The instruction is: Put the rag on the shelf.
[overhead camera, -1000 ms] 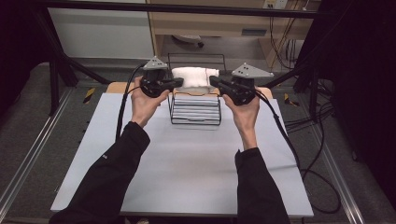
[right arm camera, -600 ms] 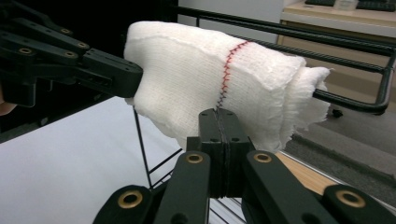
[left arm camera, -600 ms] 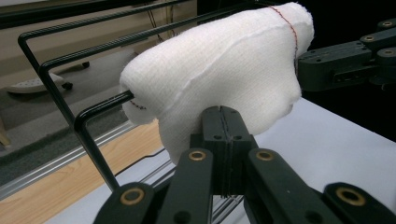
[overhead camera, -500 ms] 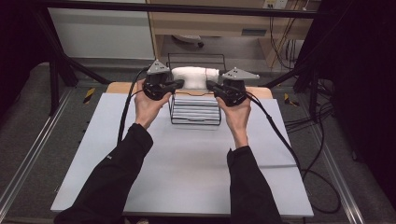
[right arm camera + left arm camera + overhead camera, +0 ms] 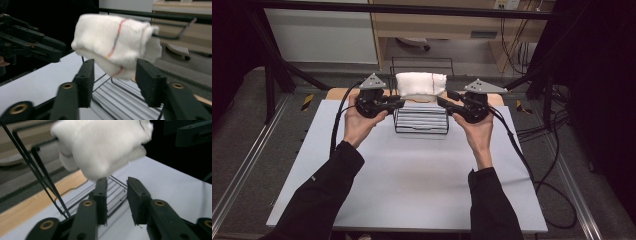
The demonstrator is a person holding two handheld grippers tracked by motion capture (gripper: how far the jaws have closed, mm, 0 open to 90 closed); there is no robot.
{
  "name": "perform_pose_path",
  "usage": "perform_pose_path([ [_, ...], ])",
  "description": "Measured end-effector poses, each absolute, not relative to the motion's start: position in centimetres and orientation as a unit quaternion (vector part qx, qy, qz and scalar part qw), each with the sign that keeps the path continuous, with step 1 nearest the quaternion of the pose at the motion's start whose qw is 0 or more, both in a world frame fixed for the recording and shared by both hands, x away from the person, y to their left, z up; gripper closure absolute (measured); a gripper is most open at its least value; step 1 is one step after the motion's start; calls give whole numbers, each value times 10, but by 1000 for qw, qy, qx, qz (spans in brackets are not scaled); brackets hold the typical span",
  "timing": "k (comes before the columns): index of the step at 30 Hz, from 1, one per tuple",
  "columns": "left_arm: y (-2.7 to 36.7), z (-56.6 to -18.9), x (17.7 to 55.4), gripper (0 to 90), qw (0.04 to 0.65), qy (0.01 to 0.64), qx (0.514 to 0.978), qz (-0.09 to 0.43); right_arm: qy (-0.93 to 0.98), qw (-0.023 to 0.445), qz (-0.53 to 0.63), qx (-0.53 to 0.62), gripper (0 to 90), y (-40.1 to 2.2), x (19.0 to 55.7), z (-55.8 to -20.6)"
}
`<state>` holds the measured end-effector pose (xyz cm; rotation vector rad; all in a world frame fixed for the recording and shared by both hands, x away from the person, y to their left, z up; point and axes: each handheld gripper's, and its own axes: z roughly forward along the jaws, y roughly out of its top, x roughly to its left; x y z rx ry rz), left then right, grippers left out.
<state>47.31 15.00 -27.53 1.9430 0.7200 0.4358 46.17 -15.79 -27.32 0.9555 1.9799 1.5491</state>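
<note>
A folded white towel with a thin coloured stripe sits at the top rear of a black wire rack at the table's far middle. My left gripper is at the towel's left side and my right gripper at its right, both pointing inward. Both pairs of jaws have just been opening. In the left gripper view the gripper is open, with the blurred towel above the tips and not between them. In the right gripper view the gripper is open; the towel's lower edge hangs between the tips, untouched.
The white table lies in front of the rack. A wooden board edge runs along the far side. Black frame poles stand at the back left, and cables trail off the right side. A chair base is behind.
Both hands have dropped a little and drawn apart from the towel. Both grippers' jaws, shut before, now stand open. The towel stays at the rack's top.
</note>
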Motion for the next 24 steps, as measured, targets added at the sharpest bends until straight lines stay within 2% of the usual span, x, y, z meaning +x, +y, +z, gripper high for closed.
perform_pose_path([
  [5, 163, -297, 458, 498, 472, 304, 808, 179, 723, 211, 552, 358, 289, -173, 453, -286],
  [13, 187, -337, 439, 295, 449, 330, 814, 163, 731, 196, 534, 377, 103, -197, 438, -311],
  [17, 203, -357, 431, 190, 435, 346, 817, 150, 734, 191, 529, 381, 65, -204, 430, -327],
  [24, 231, -387, 414, 71, 440, 377, 799, 160, 747, 174, 512, 388, 32, -213, 417, -356],
])
